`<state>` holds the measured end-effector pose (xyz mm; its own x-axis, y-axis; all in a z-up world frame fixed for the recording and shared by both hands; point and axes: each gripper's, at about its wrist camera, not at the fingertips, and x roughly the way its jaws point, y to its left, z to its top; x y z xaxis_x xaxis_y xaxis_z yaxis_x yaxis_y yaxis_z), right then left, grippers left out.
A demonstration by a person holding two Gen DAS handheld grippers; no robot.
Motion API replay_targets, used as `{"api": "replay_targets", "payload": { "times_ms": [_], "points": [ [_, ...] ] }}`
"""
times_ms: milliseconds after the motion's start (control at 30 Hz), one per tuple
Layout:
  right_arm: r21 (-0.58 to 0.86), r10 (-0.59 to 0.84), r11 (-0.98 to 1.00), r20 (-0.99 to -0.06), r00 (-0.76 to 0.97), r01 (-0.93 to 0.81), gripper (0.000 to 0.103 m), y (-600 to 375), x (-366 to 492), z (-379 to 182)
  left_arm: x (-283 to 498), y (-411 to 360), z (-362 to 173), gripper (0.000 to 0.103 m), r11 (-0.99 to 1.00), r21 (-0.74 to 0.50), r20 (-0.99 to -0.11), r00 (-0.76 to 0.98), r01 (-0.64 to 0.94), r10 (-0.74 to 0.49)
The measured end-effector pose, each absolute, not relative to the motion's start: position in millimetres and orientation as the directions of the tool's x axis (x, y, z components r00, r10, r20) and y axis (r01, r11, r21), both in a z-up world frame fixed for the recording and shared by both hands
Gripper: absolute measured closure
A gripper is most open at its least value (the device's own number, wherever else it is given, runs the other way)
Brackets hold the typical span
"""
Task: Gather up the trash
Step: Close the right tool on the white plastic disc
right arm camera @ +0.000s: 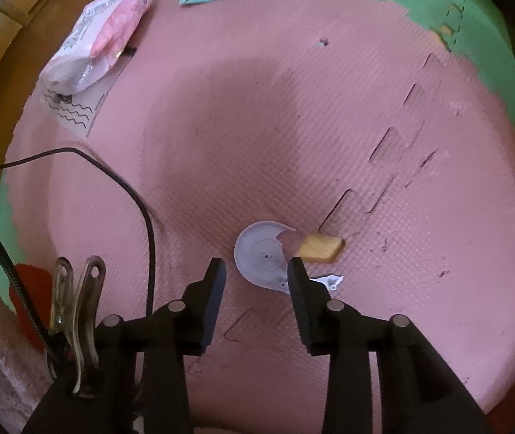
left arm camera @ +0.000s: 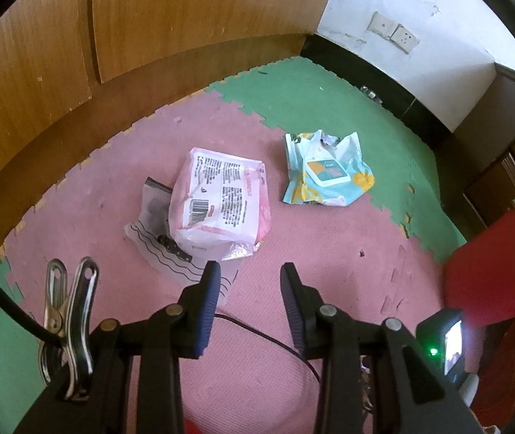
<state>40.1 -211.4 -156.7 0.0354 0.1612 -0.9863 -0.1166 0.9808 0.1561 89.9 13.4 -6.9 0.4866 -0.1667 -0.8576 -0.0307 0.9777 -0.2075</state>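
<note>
Pink foam floor mat [left arm camera: 330,238] fills the left wrist view: the left gripper [left arm camera: 250,271] hangs partly open and empty, short of a pink-and-white wrapper [left arm camera: 221,202] lying over a clear wavy-lined bag [left arm camera: 156,249], a teal wipes pack [left arm camera: 326,173] well apart. From the right wrist, the right gripper [right arm camera: 256,266] points down, jaws parted, nothing held, over a broken white plastic disc [right arm camera: 263,253] touching a tan chip [right arm camera: 320,249]. Pickup seems underway; next, lower and straddle the disc's thin edge.

Pink packet [left arm camera: 221,199], teal wrapper [left arm camera: 326,171] (crumpled), on mat
</note>
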Motion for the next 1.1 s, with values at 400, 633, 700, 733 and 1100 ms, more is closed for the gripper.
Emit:
{"api": "replay_targets", "payload": {
  "times_ms": [400,633,700,733,1100],
  "points": [
    [0.082,0.096,0.982,-0.992,0.077,-0.171,0.064,-203.0,41.8,-168.4,91.9,14.3,-11.0,0.067,0.980,-0.194,-0.865,0.479,-0.045,-0.150],
    [0.081,0.099,0.982,-0.990,0.101,-0.168,0.072,-200.6,39.0,-167.7,99.6,14.4,-9.2,0.067,0.982,-0.178,-0.874,0.467,-0.059,-0.131],
    [0.111,0.127,0.982,-0.987,0.099,-0.152,0.072,-206.9,38.4,-165.6,103.5,14.4,-6.8,0.067,0.983,-0.172,-0.876,0.466,-0.057,-0.126],
    [0.124,0.139,0.982,-0.985,0.098,-0.144,0.072,-210.6,37.7,-165.1,106.2,14.3,-5.9,0.067,0.985,-0.164,-0.877,0.465,-0.056,-0.120],
    [0.219,0.224,0.974,-0.971,0.080,-0.065,0.072,-249.3,45.7,-156.9,161.0,21.8,-31.7,0.067,0.986,-0.136,-0.925,0.367,-0.095,-0.092]
  ]
}}
